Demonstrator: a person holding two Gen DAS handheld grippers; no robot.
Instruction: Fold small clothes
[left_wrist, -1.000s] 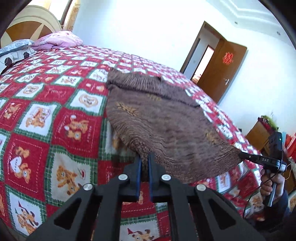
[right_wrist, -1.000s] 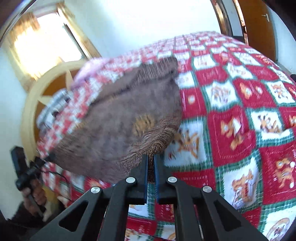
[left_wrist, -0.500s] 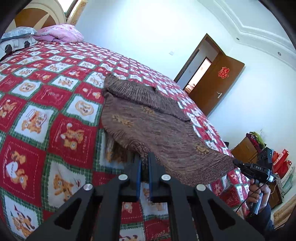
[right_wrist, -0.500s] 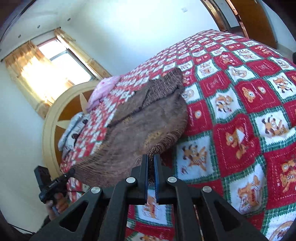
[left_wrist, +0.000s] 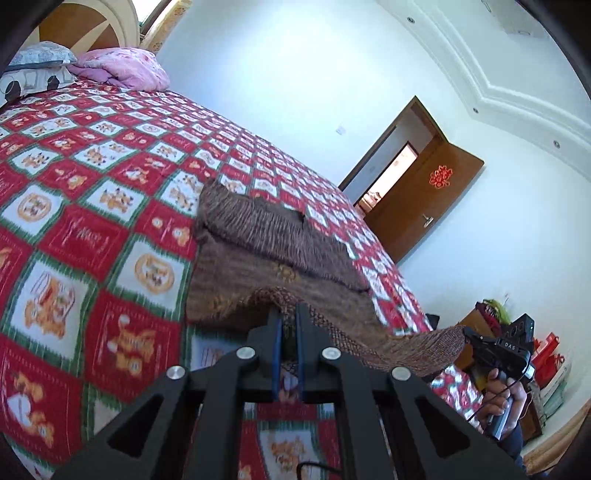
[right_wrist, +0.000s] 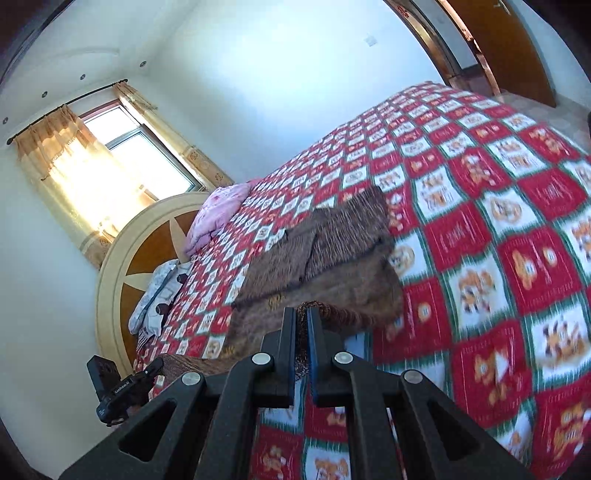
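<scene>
Lying on the red checked bedspread (left_wrist: 92, 236) with its far end flat and sleeves folded across: a brown knit sweater (left_wrist: 266, 236). Near edge lifted off the bed. Left gripper (left_wrist: 288, 321) pinched tight on one near corner, jaws together on the knit. Right gripper (right_wrist: 301, 325) pinched tight on the other corner, the hem stretched between. Pink pillow (left_wrist: 122, 70) near the headboard (right_wrist: 147, 258).
</scene>
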